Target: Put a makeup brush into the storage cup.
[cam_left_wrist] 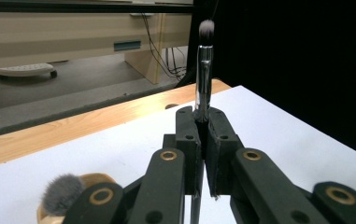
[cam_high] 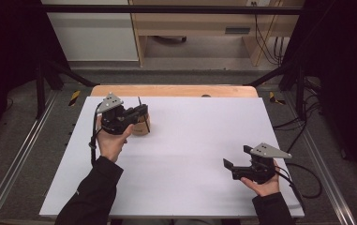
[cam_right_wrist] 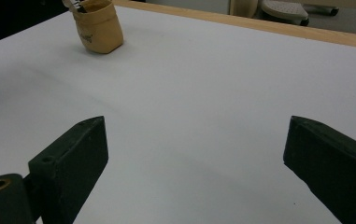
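Light falls evenly from above onto the white table sheet point(cam_high: 190, 154), which reads bright and slightly bluish, while both side edges of the high view sink into near-black. Shadows are soft — only a faint one beside the tan pouch point(cam_right_wrist: 98, 28) in the right gripper view. All three pictures are soft and grainy; the nearest black jaws blur at the bottom edges. A thin highlight runs down the brush's metal ferrule point(cam_left_wrist: 204, 79).

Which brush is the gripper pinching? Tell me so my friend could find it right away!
Start at the big white board on the table and go to its far left corner, where a small tan pot stands. Right above it the left gripper pinches a thin brush upright. It has a shiny silver neck and a small dark tip, unlike the fat fluffy grey brush in the pot.
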